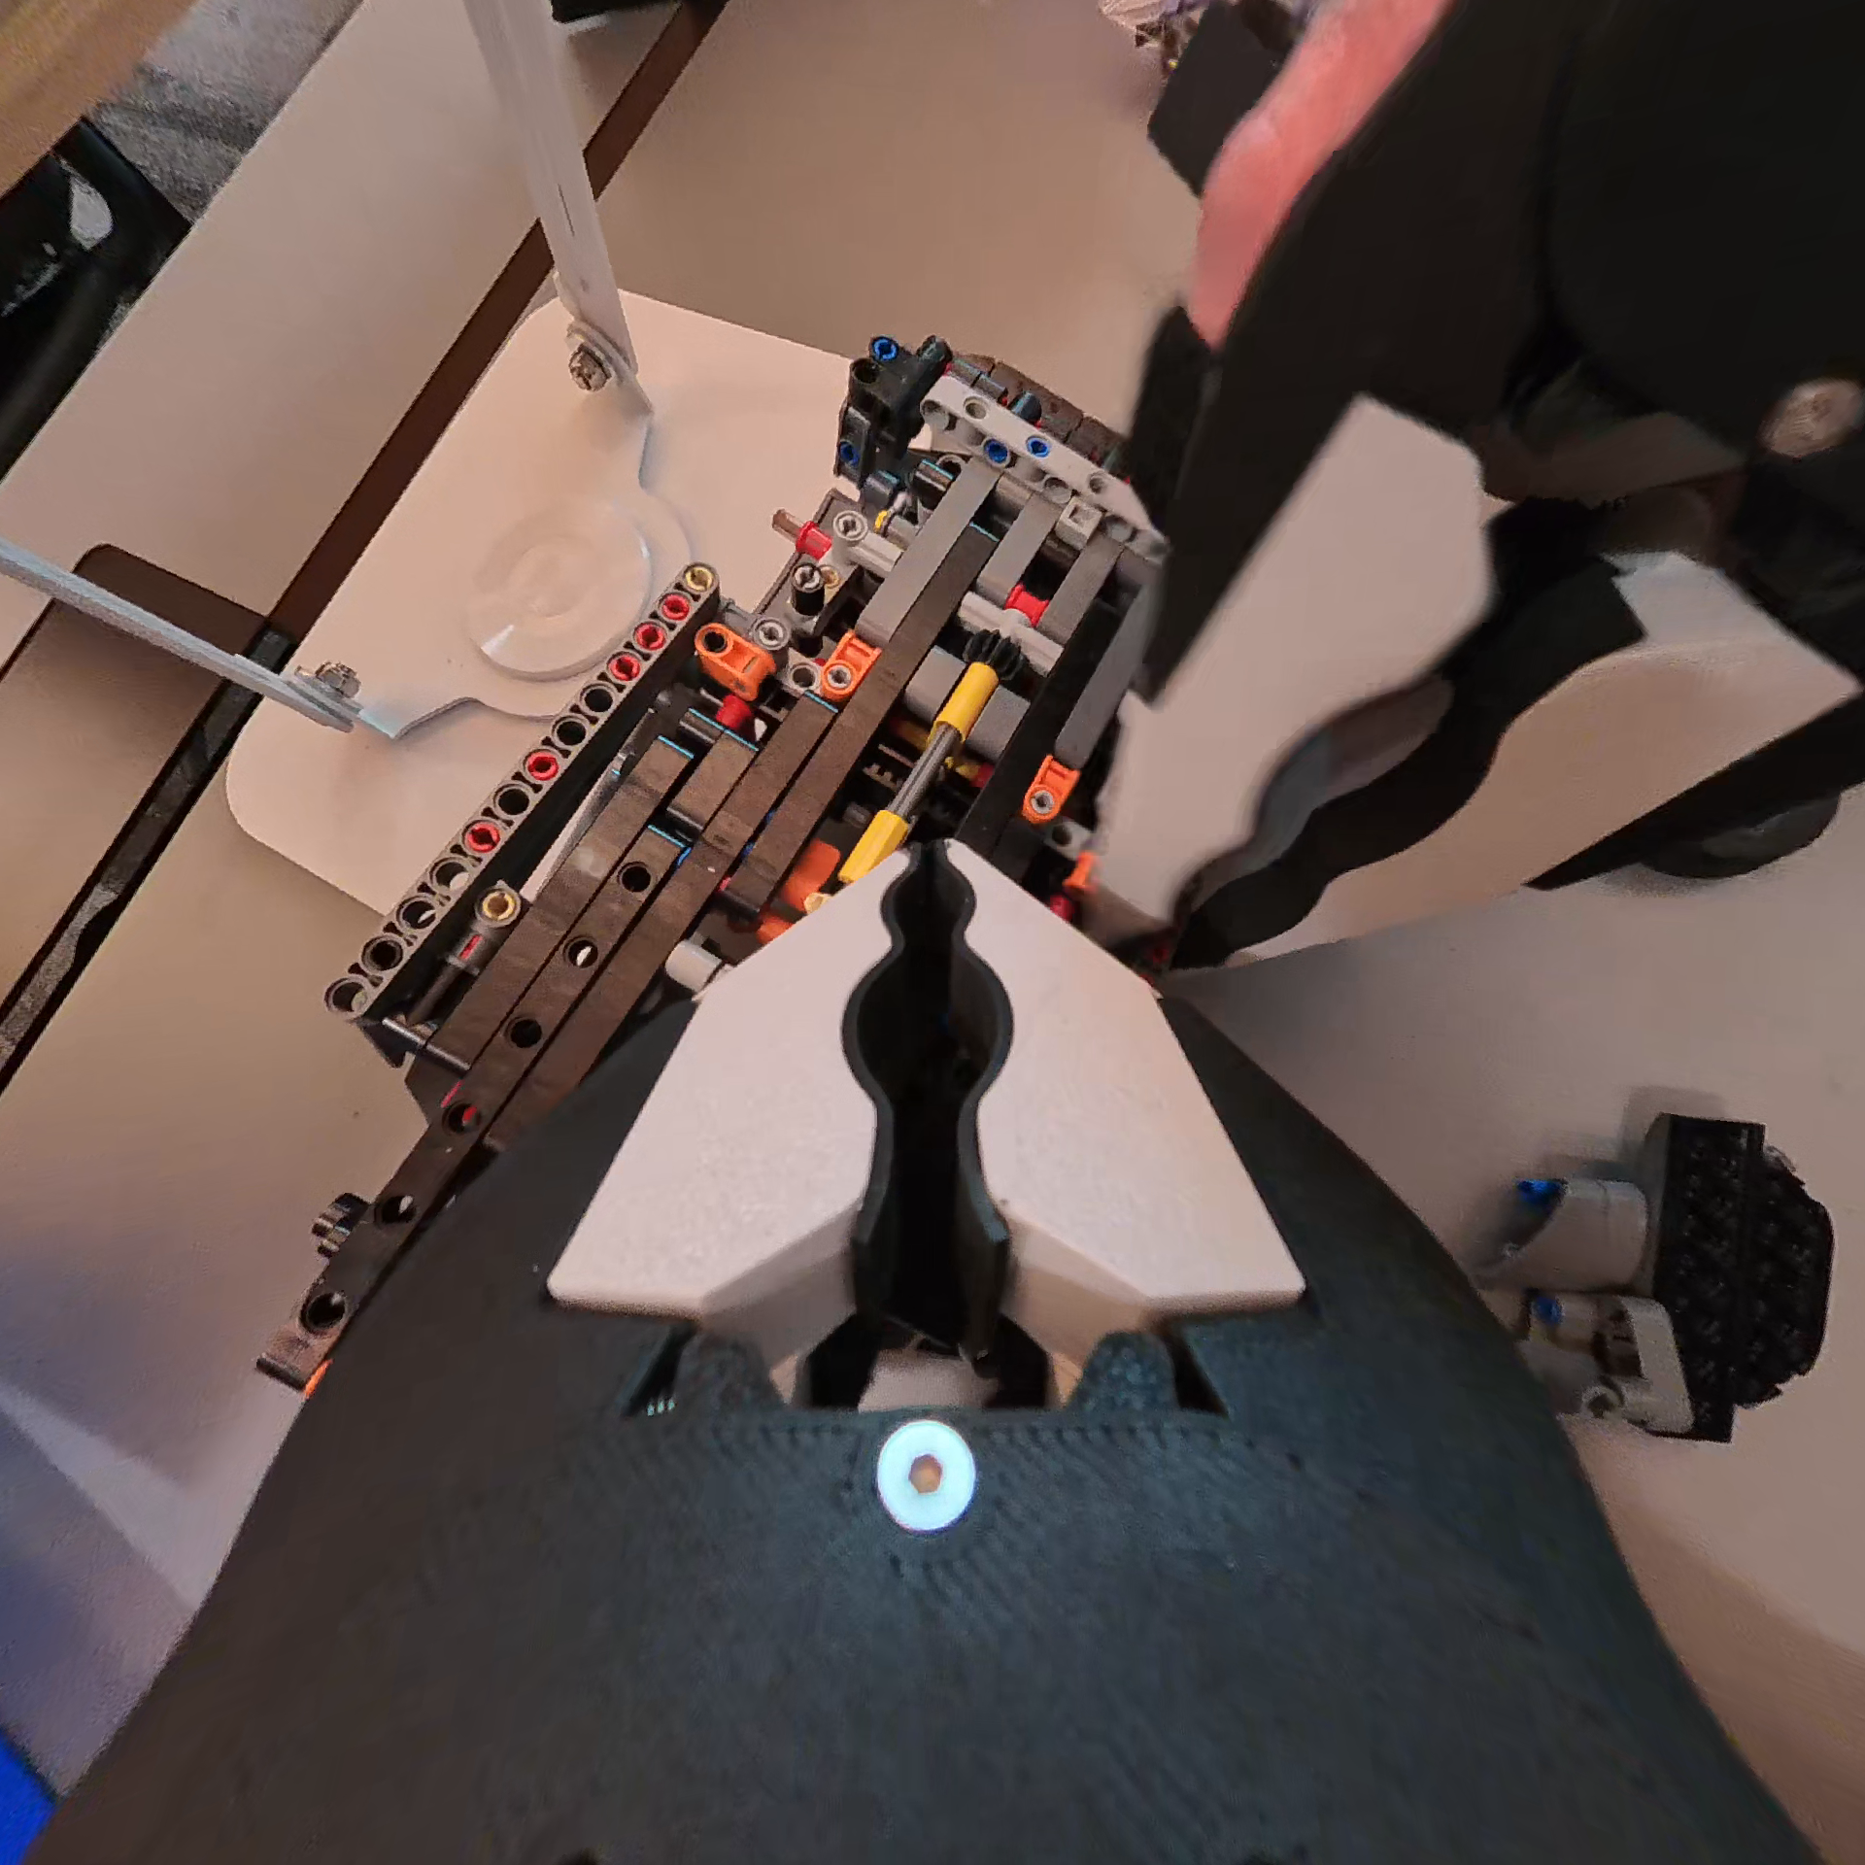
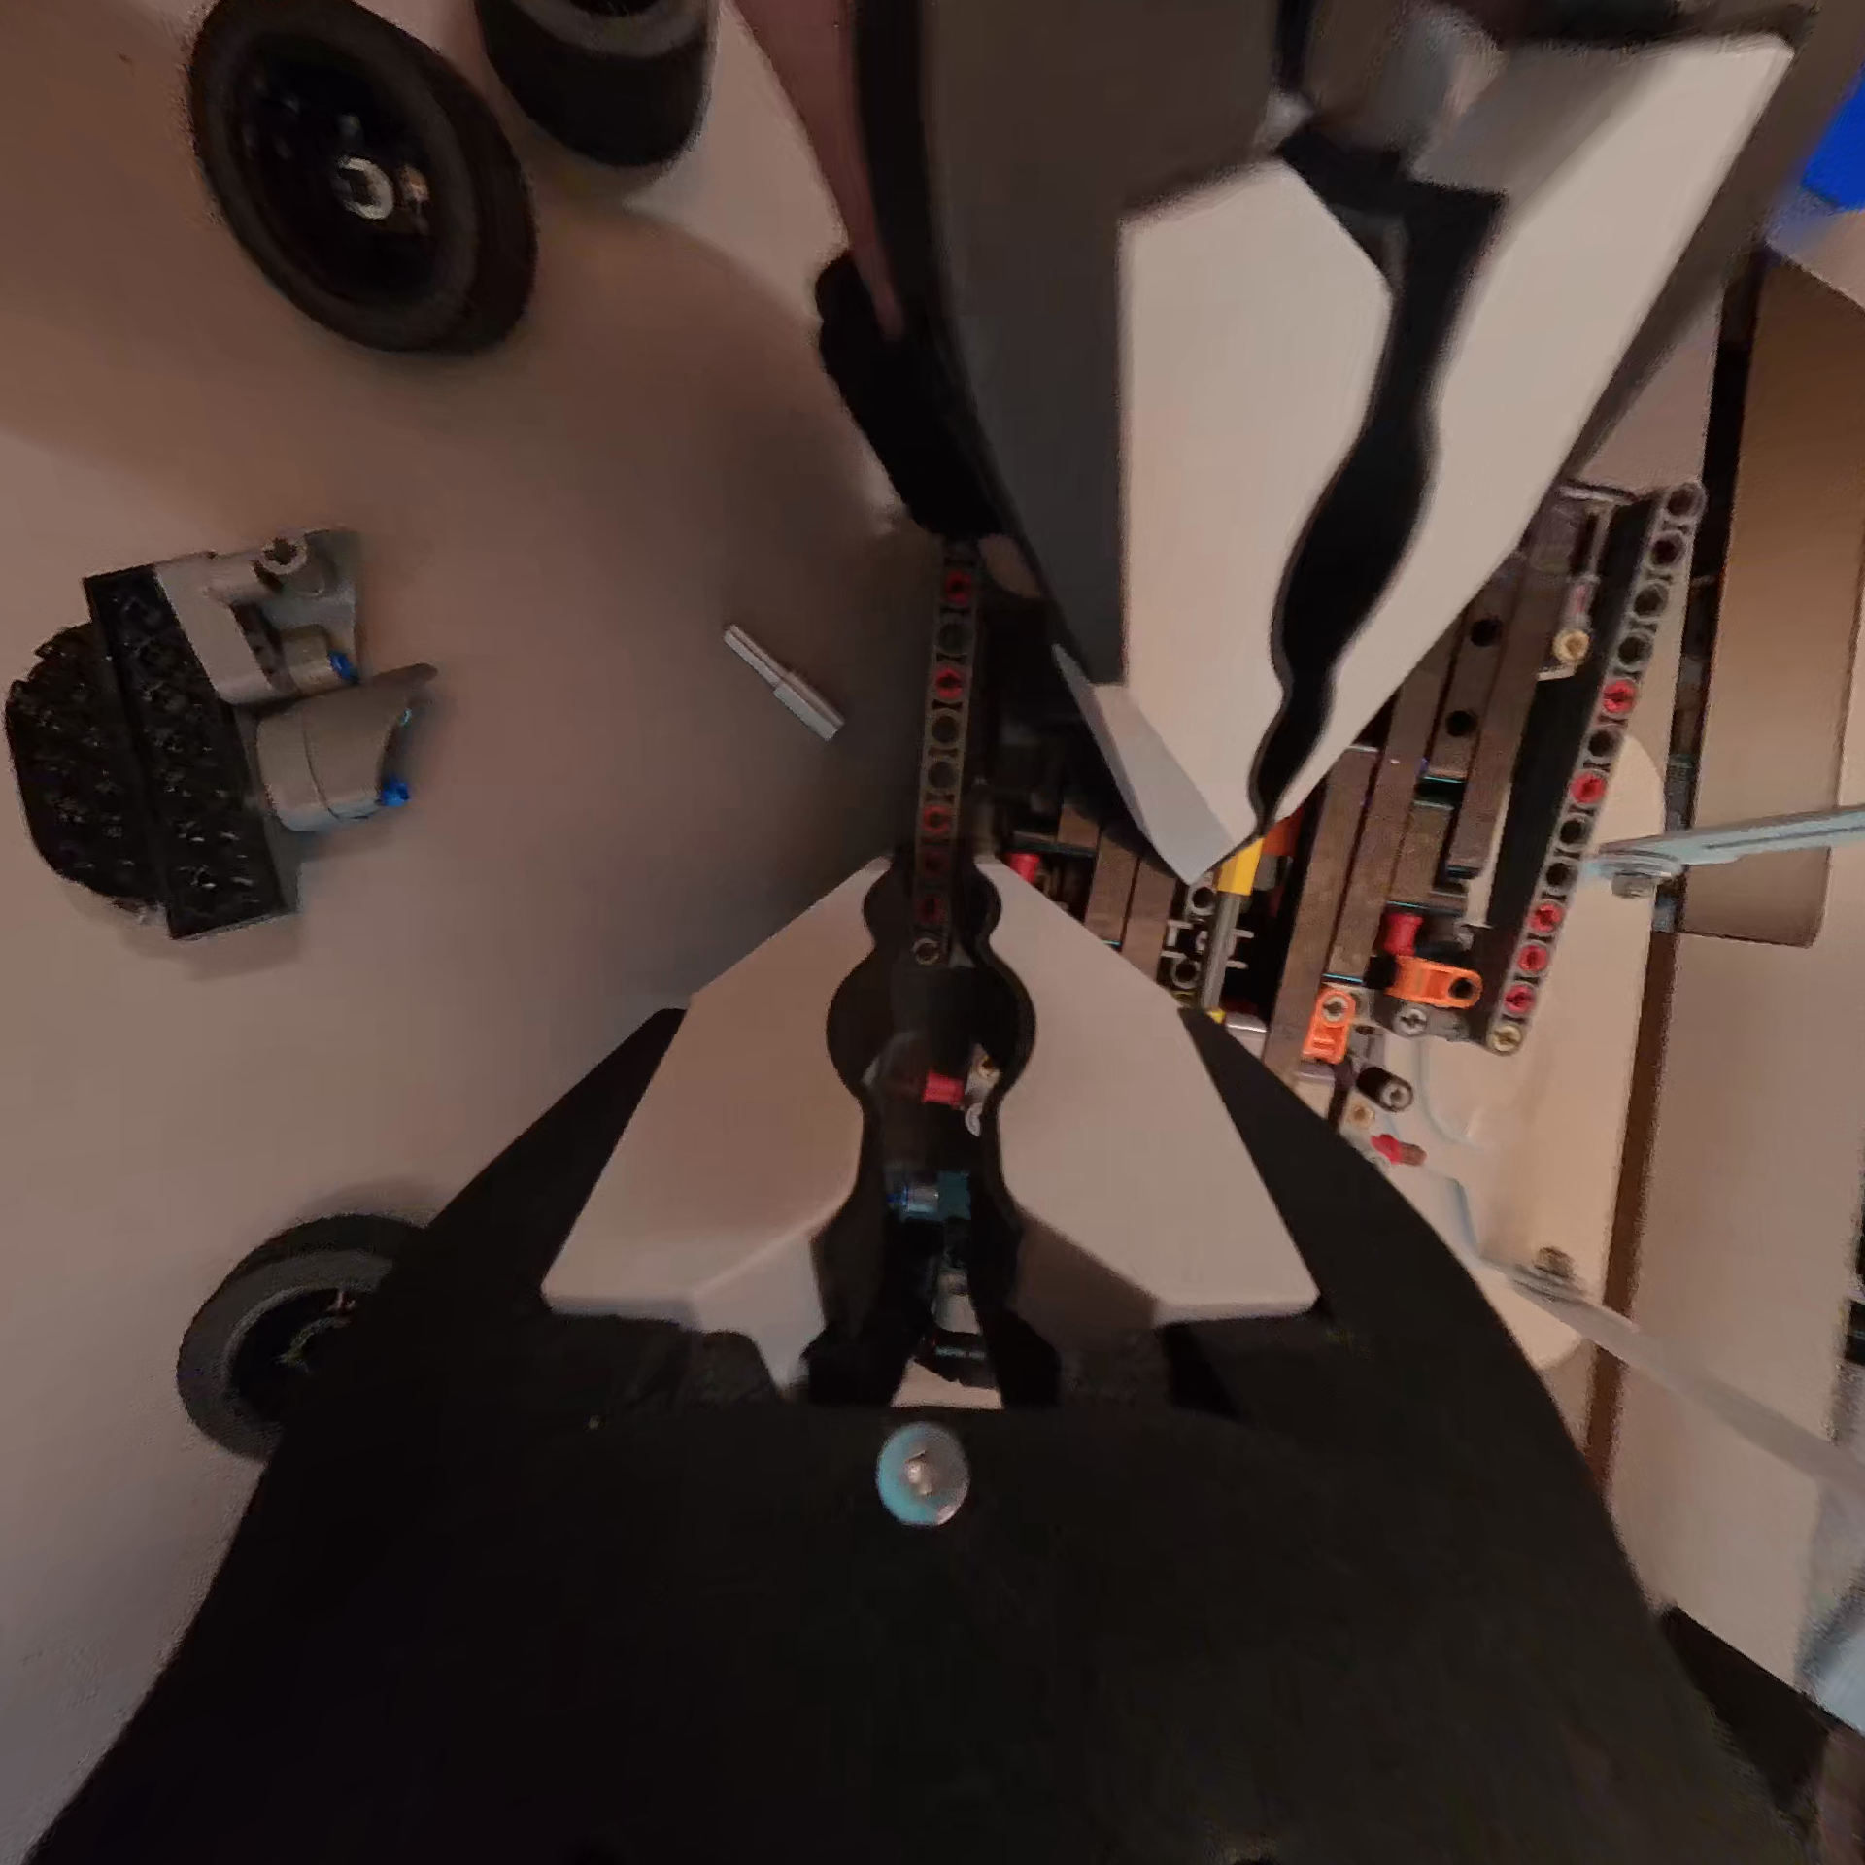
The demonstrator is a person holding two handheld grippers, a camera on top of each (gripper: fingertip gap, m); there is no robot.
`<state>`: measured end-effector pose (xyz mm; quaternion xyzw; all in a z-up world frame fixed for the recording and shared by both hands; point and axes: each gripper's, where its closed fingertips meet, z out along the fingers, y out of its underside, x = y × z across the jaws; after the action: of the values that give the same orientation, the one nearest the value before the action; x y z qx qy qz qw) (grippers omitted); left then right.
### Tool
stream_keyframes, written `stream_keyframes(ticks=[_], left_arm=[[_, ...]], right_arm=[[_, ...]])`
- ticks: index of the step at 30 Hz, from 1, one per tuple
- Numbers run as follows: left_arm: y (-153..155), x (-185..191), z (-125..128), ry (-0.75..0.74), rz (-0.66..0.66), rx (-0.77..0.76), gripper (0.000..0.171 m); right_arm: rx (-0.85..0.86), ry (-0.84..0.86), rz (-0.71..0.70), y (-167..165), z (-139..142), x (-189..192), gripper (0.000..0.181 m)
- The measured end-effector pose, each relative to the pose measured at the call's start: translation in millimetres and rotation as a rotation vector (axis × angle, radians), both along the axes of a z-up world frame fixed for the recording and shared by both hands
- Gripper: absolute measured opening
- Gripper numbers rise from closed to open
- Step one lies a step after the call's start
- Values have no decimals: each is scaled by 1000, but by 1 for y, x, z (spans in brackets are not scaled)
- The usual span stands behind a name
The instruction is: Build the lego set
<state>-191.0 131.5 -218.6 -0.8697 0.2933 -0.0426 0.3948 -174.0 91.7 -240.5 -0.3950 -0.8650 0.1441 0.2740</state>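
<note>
Lego frame point(image 1: 706, 767) sits on the table point(image 1: 303, 353), partly over a white stand base point(image 1: 404, 706). My left gripper point(image 1: 934, 858) is closed, tips at its near end; grip unclear. Right gripper point(image 2: 934, 888) clamps the frame's side beam. Loose pin point(image 2: 782, 681), wheel point(image 2: 358, 172) and small block point(image 2: 202, 727) lie well apart on open table.

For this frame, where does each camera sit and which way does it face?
Left wrist view: on the left gripper, facing down along its fingers at the Lego chassis; the right gripper shows too.
Right wrist view: on the right gripper, facing the chassis's side beam.
Shared: chassis, both grippers, grey-and-black subassembly.
</note>
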Motion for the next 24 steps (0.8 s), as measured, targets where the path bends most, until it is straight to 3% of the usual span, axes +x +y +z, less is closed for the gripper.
stream_keyframes(ticks=[2,10,13,17,20,22,24], left_arm=[[1,-1,-1,17,10,3,0],[2,5,-1,-3,-13,20,0],[2,10,-2,-6,-34,28,0],[0,17,-2,-14,-51,27,0],[6,18,-1,-26,-29,48,0],[7,16,0,-43,-23,62,0],[9,8,0,-54,9,79,0]], right_arm=[[55,8,1,-2,-2,1,6],[-160,-14,-132,-7,-1,2,5],[-148,-5,-169,-11,-1,7,5],[-117,28,-36,-11,-2,14,6],[-80,-32,-25,-5,-4,16,6],[-197,-114,-5,-28,-19,21,6],[-279,-67,-88,-35,-32,16,7]])
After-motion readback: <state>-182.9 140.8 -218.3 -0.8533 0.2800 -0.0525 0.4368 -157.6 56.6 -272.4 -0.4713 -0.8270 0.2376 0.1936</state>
